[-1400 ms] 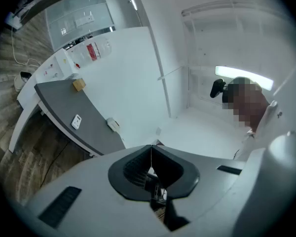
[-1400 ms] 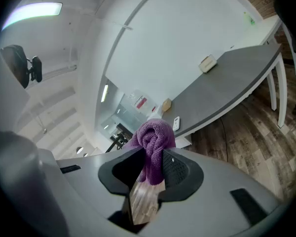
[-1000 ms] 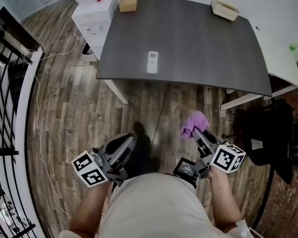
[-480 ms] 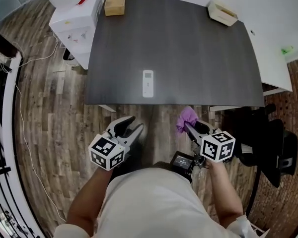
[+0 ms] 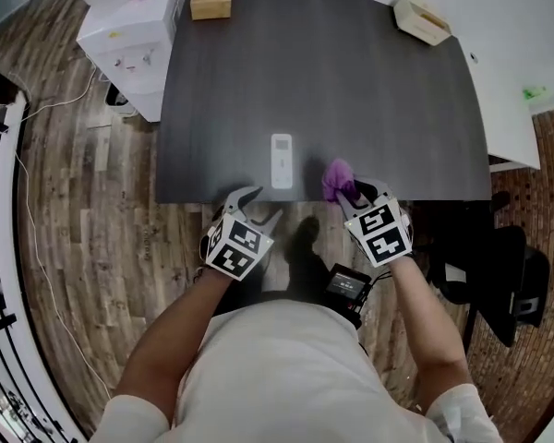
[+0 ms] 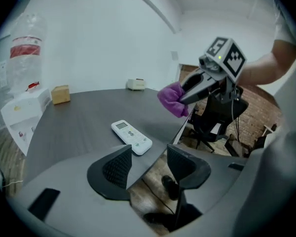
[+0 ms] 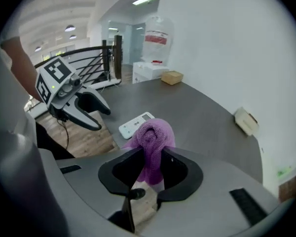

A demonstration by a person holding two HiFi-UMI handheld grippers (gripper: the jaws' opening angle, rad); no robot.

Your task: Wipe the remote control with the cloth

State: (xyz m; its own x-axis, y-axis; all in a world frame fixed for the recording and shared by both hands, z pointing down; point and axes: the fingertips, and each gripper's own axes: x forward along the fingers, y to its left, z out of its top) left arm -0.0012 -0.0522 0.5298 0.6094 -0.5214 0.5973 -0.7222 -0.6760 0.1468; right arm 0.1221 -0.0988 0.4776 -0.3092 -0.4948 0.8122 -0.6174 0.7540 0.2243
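Right claw [image 5: 348, 194] clamps purple cloth [image 5: 335, 175] beside remote control [image 5: 282, 161], ready to wipe; left claw [image 5: 260, 203], jaws just opening and empty, waits near the remote, probably to steady it.

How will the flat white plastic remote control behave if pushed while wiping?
The white remote control lies flat on the smooth dark tabletop, so it will probably slide, not tip or roll. It looks like a rigid, light plastic shell, unlikely to bend. It sits near the front edge, so a push that way might drop it.
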